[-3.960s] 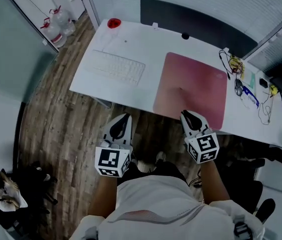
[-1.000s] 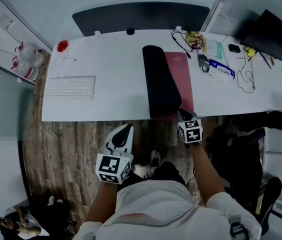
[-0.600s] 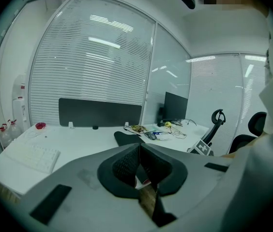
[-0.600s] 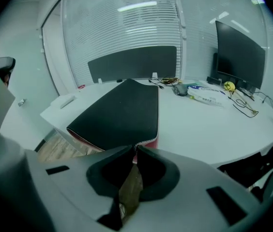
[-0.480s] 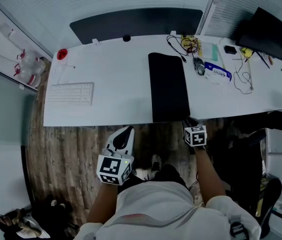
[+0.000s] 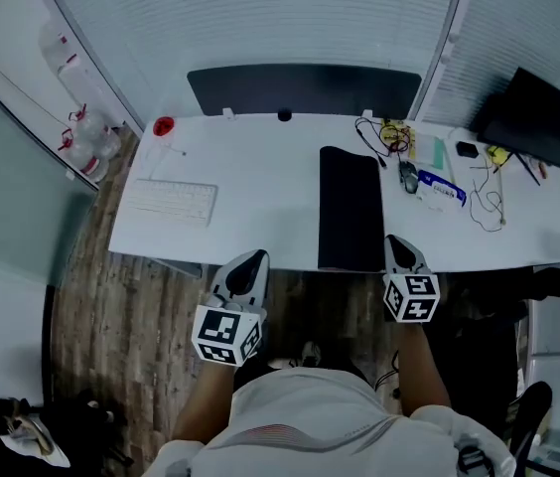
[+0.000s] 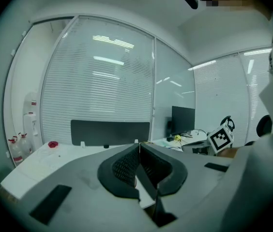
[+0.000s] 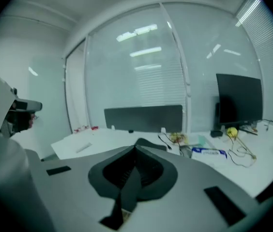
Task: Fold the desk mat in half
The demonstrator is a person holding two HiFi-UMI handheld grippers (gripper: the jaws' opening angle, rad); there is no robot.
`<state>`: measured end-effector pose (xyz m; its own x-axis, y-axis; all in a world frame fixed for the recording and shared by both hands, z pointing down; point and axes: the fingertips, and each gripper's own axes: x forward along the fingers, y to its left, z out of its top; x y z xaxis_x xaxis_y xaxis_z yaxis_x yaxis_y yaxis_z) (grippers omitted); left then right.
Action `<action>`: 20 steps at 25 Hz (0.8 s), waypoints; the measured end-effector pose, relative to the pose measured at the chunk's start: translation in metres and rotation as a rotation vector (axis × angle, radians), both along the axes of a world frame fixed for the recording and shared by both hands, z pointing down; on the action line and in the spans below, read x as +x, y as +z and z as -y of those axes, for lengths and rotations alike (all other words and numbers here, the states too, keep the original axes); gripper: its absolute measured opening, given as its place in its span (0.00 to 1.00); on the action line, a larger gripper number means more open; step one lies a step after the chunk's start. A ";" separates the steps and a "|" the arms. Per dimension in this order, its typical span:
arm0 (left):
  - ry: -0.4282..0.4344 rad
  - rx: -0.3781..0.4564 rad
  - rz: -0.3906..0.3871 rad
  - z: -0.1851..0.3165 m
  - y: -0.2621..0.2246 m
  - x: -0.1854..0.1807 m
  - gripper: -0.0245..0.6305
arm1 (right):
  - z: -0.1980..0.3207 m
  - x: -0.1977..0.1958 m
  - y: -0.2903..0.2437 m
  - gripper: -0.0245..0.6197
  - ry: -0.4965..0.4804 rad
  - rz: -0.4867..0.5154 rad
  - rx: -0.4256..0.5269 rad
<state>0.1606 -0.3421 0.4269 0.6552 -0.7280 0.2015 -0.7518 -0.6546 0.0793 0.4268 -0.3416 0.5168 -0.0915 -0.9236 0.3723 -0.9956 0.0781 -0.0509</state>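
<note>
Since the earlier frame the right gripper has let go of the desk mat. The mat lies folded, dark side up, at the gripper's 11 o'clock, seemingly just apart from it. The right gripper and the left gripper are both clenched on nothing.

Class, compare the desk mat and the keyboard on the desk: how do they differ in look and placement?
The desk mat shows black; the keyboard is white. The desk mat runs front to back, reaching the front edge; the keyboard lies crosswise, further left. Both lie flat on the white desk.
</note>
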 end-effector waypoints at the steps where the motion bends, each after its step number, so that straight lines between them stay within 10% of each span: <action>1: -0.013 0.020 -0.009 0.001 -0.009 -0.005 0.06 | 0.003 -0.012 -0.021 0.12 -0.031 -0.003 0.048; 10: -0.127 0.169 -0.072 -0.011 -0.069 -0.051 0.06 | -0.009 -0.091 -0.149 0.12 -0.234 -0.076 0.307; 20: -0.176 0.170 -0.086 -0.017 -0.073 -0.071 0.06 | -0.012 -0.110 -0.158 0.12 -0.271 -0.056 0.327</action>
